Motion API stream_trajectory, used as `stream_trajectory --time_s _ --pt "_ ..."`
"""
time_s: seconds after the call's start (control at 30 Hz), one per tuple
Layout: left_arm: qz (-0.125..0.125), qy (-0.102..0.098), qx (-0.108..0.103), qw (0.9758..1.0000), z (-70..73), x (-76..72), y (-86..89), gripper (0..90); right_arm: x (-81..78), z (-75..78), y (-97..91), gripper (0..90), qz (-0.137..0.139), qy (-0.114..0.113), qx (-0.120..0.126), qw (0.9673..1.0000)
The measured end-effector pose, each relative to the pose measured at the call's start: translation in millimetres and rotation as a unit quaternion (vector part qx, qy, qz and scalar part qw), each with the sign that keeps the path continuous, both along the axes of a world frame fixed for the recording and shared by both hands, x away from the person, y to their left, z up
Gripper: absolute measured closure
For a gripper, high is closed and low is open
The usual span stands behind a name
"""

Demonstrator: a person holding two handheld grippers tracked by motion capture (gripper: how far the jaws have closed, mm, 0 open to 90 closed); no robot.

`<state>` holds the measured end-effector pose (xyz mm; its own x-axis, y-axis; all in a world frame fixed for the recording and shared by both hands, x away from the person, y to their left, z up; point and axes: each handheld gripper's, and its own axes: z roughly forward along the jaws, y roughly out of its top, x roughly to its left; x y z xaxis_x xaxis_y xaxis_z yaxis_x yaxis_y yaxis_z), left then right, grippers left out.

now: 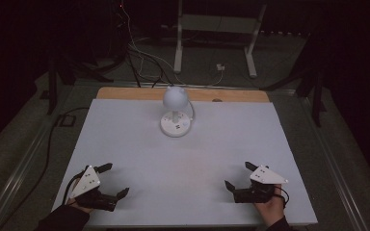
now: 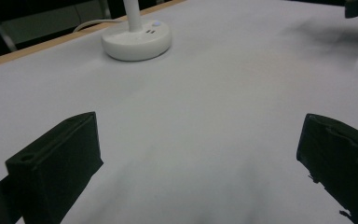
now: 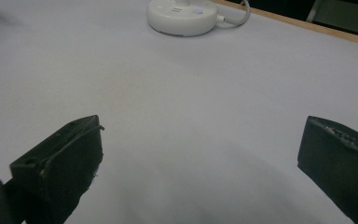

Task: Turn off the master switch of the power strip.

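Observation:
A small white desk lamp [image 1: 175,103] with a round head stands on a round base [image 1: 176,126] at the back middle of the white table [image 1: 183,159]. Its base [image 2: 136,41] has small ports and a button, and it also lies far ahead in the right gripper view [image 3: 182,17]. My left gripper [image 1: 113,180] rests near the front left edge, jaws wide apart with nothing between them. My right gripper [image 1: 241,175] rests near the front right edge, also open and empty. Both point toward the lamp.
A white cable [image 1: 191,111] runs from the lamp base toward the wooden back edge [image 1: 125,94] of the table. Behind the table, cables and a white metal stand [image 1: 217,29] sit on the dark floor. A dark cable [image 1: 48,149] trails off the left side.

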<state>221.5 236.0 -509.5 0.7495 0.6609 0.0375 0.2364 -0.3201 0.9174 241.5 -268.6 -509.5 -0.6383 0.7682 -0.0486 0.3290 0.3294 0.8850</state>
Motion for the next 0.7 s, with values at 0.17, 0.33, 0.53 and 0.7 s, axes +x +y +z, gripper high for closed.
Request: stream_trajectory --time_s 0.17,0.33,0.53,0.7 --pt "-0.001 0.003 -0.002 1.0000 -0.2 0.3 -1.1 0.2 -1.9 0.8 1.0 0.0 0.001 -0.002 -0.002 1.0000" --pt "0.000 0.002 -0.004 1.0000 0.4 0.1 -0.9 0.2 -3.6 1.1 2.6 0.0 -0.001 -0.002 -0.008 1.0000" --pt "0.001 0.000 -0.007 1.0000 0.7 0.1 -0.6 0.2 -3.0 0.6 3.3 0.0 -0.014 0.013 -0.010 0.9998" --pt "-0.002 0.001 -0.005 1.0000 0.5 0.3 -0.7 0.2 -2.0 1.4 5.6 0.0 -0.021 0.024 -0.006 0.9995"
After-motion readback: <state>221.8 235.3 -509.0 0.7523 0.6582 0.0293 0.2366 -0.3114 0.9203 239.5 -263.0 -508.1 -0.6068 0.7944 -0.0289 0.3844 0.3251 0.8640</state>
